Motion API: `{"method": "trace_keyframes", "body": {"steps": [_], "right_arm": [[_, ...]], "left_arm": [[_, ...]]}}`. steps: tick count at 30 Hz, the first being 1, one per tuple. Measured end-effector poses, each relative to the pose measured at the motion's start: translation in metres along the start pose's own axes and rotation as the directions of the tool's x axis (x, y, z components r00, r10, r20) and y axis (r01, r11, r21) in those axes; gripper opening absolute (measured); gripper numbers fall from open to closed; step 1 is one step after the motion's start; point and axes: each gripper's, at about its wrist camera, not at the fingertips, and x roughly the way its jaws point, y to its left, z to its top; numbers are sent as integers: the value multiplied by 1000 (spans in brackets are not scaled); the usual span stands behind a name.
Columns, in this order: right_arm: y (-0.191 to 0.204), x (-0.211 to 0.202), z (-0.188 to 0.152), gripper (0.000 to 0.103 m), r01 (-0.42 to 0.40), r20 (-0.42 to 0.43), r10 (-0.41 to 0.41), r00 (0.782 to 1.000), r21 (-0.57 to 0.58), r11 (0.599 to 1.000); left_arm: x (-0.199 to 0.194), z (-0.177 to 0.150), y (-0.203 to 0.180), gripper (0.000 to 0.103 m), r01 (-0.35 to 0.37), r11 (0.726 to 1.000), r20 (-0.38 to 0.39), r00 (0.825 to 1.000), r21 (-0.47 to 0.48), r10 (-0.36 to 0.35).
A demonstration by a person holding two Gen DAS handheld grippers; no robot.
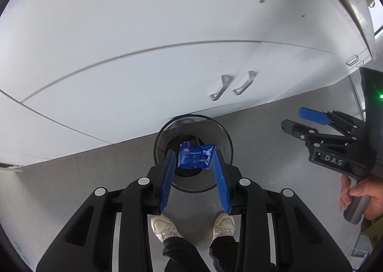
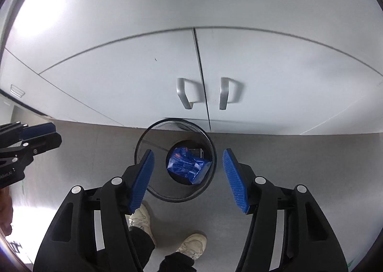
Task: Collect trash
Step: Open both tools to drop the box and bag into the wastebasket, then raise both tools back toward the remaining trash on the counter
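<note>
Inside the mesh bin [image 2: 153, 138], a blue packet [image 2: 189, 166] lies; above the bin, left hand-held gripper [image 1: 195, 171] and right hand-held gripper [image 2: 189, 176] parted, empty.

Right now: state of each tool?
Left tool: open, empty; blue packet lies below in the bin.
Right tool: open, empty.

packet [image 2: 189, 166] in bin [image 2: 143, 150] — before cabinet [image 2: 143, 68]
</note>
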Motion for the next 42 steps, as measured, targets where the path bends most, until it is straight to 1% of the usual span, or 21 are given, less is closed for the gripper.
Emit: {"method": "trace_keyframes", "body": {"steps": [4,7,8,9,10,12,16,20,22,24,26,29,32,34,36,39,42], "right_arm": [[8,-55,7,64,-1,43,3,999,-33,999],[10,-95,15,69,-5,66,7,998,-36,999],[10,-112,19,70,5,80,-2,997,-39,999],[10,-126,22,70,9,92,-5,996,-41,999],[10,-142,26,71,6,102,-2,995,-43,999],[12,-167,31,72,13,125,-6,992,-53,998],[17,-211,41,75,16,157,-5,988,-67,998],[22,-251,49,77,9,198,4,980,-65,998],[25,-272,56,80,0,209,13,978,-63,998],[29,-292,65,82,-7,234,22,972,-65,998],[34,-311,75,83,-1,257,20,966,-76,997],[40,-330,92,85,5,294,21,956,-87,996],[49,-345,115,86,2,321,27,947,-92,996],[56,-352,132,86,-1,337,34,941,-98,995],[64,-355,151,86,-2,348,40,937,-108,994],[76,-349,182,86,-2,355,42,934,-112,994],[89,-334,216,86,-1,346,38,938,-105,994]], "left_arm": [[-52,0,-13,35,-14,1000,31,999,11,14],[-101,4,-22,43,-30,999,79,996,12,29],[-117,6,-27,47,-42,999,98,994,26,39],[-129,8,-30,47,-53,998,110,993,38,49],[-143,10,-34,47,-73,996,131,989,49,66],[-167,16,-37,48,-90,995,161,984,48,81],[-221,27,-36,49,-99,995,224,970,0,97],[-254,36,-33,51,-117,993,268,956,-32,121],[-276,40,-32,52,-118,992,286,950,-48,127],[-299,45,-30,55,-117,991,309,942,-59,129],[-312,51,-29,56,-119,990,327,935,-70,135],[-334,61,-25,58,-107,990,354,926,-94,133],[-347,73,-16,58,-103,986,366,920,-129,144],[-355,85,-10,58,-106,986,381,913,-125,147],[-360,99,-3,58,-126,986,393,906,-107,158],[-361,127,17,58,-111,989,396,908,-94,139],[-357,155,39,58,-89,993,402,909,-77,113]]}}
